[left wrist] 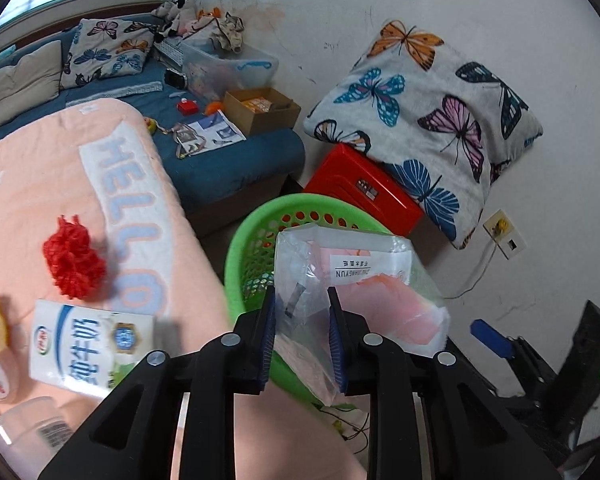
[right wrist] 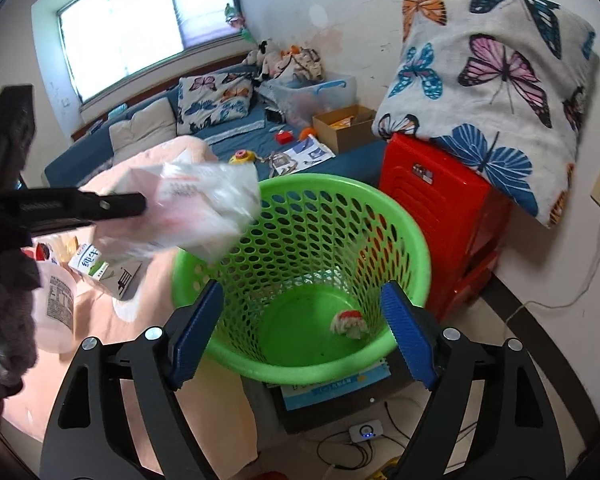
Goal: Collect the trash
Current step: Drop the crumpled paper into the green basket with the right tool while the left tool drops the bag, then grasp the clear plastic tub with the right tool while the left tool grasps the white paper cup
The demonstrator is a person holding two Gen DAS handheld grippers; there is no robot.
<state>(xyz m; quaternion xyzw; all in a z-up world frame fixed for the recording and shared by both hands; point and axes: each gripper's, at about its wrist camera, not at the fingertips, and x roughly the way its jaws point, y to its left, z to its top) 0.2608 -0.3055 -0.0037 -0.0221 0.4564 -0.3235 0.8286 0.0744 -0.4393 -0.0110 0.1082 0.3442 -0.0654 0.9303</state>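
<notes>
My left gripper (left wrist: 302, 300) is shut on a clear plastic bag (left wrist: 364, 280) with pink paper inside and holds it over the near rim of the green basket (left wrist: 244, 248). From the right wrist view the left gripper (right wrist: 140, 202) comes in from the left with the bag (right wrist: 196, 212) at the basket's left rim (right wrist: 340, 184). My right gripper (right wrist: 300, 308) is open and empty, just above the basket, which holds a small red and white wrapper (right wrist: 349, 322). A red mesh net (left wrist: 74, 260), a milk carton (left wrist: 88, 346) and a plastic cup (left wrist: 28, 424) lie on the pink blanket (left wrist: 28, 208).
A red plastic stool (right wrist: 444, 216) stands right of the basket with a butterfly pillow (right wrist: 496, 92) on it. A blue sofa (left wrist: 220, 164) with a cardboard box (left wrist: 260, 110) and clutter is behind. Cables and a small device (right wrist: 366, 432) lie on the floor.
</notes>
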